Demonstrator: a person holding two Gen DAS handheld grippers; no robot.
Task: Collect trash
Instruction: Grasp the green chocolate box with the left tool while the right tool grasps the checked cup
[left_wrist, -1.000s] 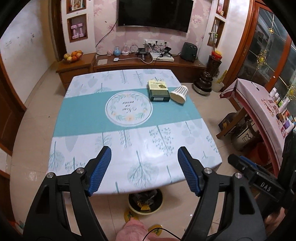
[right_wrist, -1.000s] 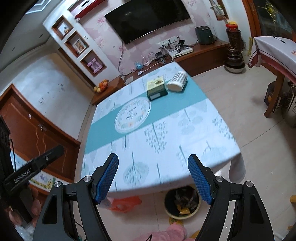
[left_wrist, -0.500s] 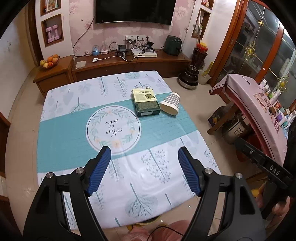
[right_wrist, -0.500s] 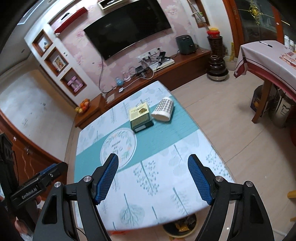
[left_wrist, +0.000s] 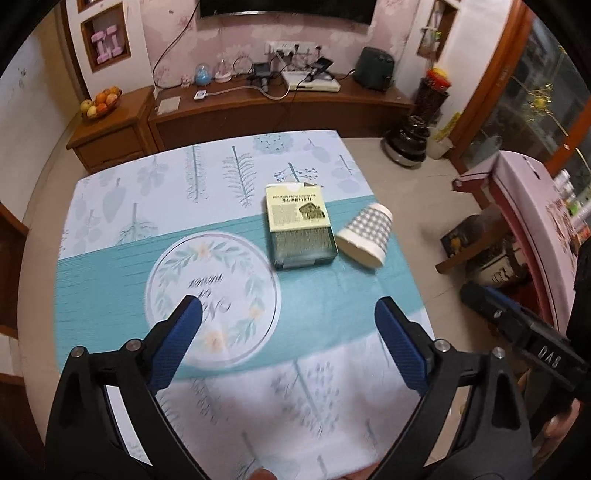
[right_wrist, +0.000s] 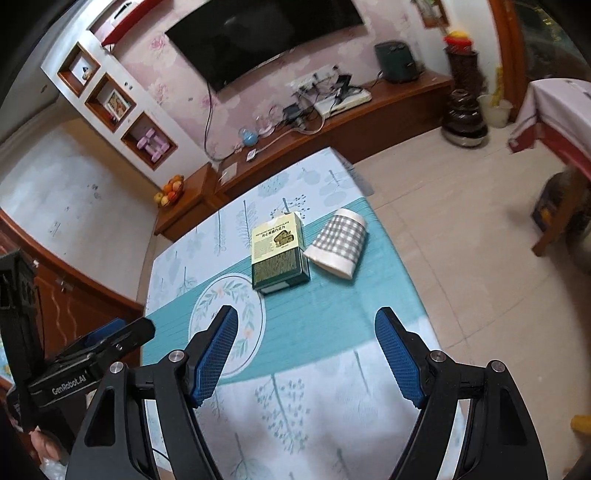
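Note:
A green and cream box lies flat on the table's teal band, and it also shows in the right wrist view. A checked paper cup lies on its side just right of the box, seen too in the right wrist view. My left gripper is open and empty, above the table short of both items. My right gripper is open and empty, also short of them.
The table has a leaf-print cloth with a round emblem. A wooden TV cabinet stands behind it. A second table with a pink cloth stands at the right. Tiled floor surrounds the table.
Both grippers have moved forward over the table toward the box and cup, which now look larger. The bin under the near table edge has gone out of view.

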